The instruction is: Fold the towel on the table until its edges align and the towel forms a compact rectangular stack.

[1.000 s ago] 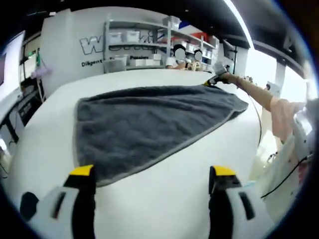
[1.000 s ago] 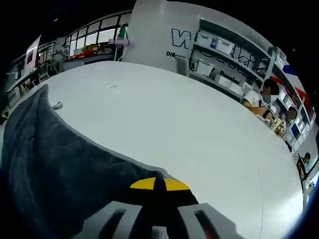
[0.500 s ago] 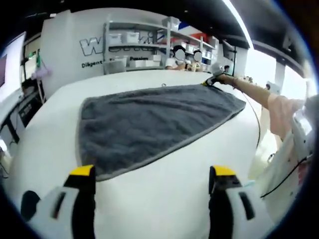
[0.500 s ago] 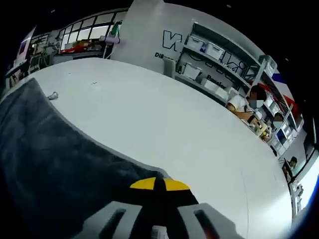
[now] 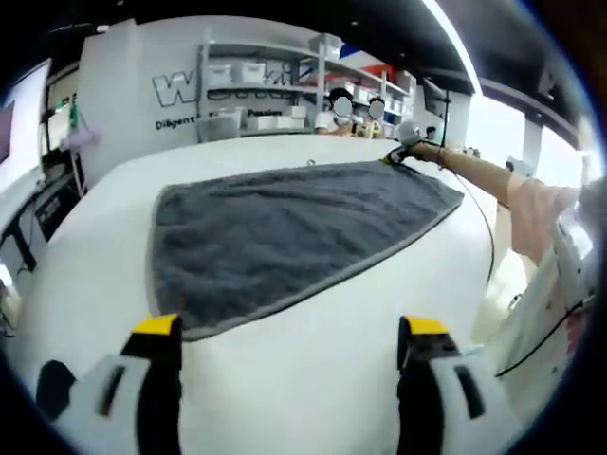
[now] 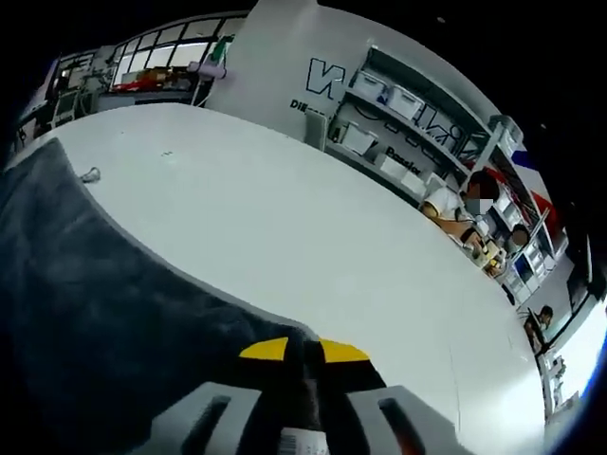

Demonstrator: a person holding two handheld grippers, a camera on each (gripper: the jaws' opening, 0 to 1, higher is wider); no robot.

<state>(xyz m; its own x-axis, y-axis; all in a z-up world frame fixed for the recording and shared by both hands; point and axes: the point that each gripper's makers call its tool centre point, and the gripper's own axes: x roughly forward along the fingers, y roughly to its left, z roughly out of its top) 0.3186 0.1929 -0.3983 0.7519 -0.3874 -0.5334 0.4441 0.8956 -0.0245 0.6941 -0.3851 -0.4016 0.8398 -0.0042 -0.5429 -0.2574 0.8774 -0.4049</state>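
Left gripper (image 5: 289, 346) is held open above bare white table (image 5: 313, 379), just short of the grey towel (image 5: 285, 232) spread flat on it; right gripper (image 6: 302, 353) is seen clamped on the towel's far corner

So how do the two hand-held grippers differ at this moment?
The left hand-held gripper is open, jaws wide apart over bare table, short of the towel's near edge. The right hand-held gripper is shut on the towel's far corner; in the left gripper view it sits at that corner. Both have yellow-tipped jaws.
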